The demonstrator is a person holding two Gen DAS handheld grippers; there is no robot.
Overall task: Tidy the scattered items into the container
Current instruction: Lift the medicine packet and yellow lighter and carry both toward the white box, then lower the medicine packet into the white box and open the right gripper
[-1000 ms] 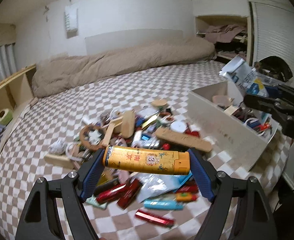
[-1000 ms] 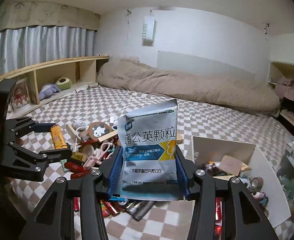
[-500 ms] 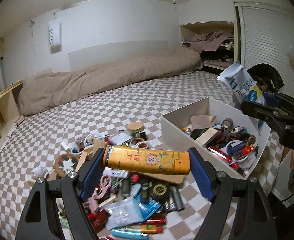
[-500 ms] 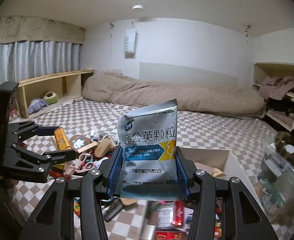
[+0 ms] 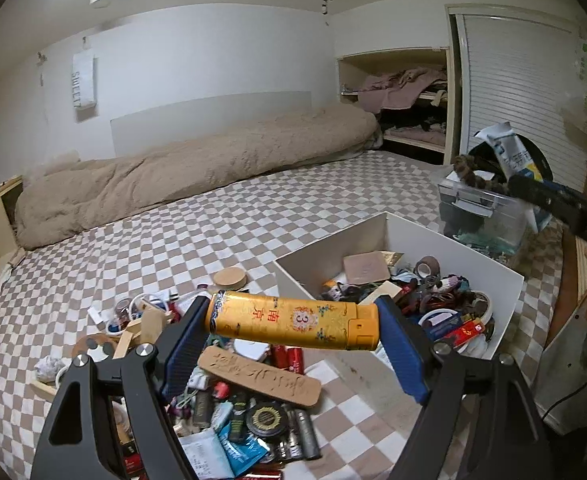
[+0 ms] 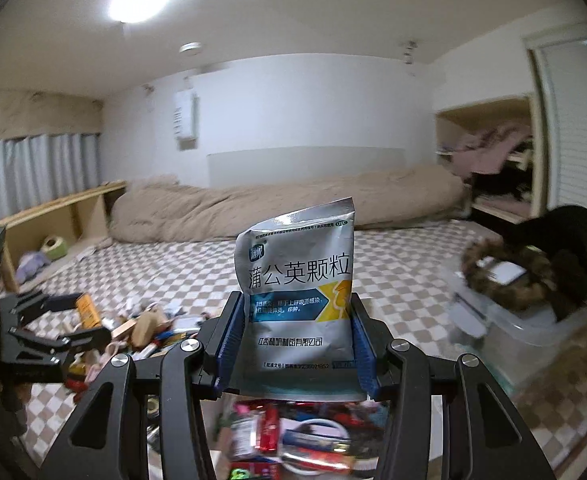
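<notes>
- 2 grippers: left gripper (image 5: 293, 322), right gripper (image 6: 295, 344)
- 1 yellow lighter (image 5: 293, 320)
- 1 silver sachet (image 6: 298, 300)
- 1 white box (image 5: 489, 270), too many bits inside to count
- 1 clear plastic bin (image 5: 481, 216)
- 1 carved wooden strip (image 5: 259, 376)
- 1 round wooden lid (image 5: 230, 279)
- 1 beige duvet (image 5: 181, 176)
- loose clutter pile (image 5: 229, 412) on the checked bed: too many to count

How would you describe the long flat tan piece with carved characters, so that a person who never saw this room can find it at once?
Start at the checkered bed cover and find the white box on it. Left of the box lies a pile of small items, and the tan carved piece lies on it, near the box's front corner. Only it is long, flat and round-ended, with characters cut into its top.
</notes>
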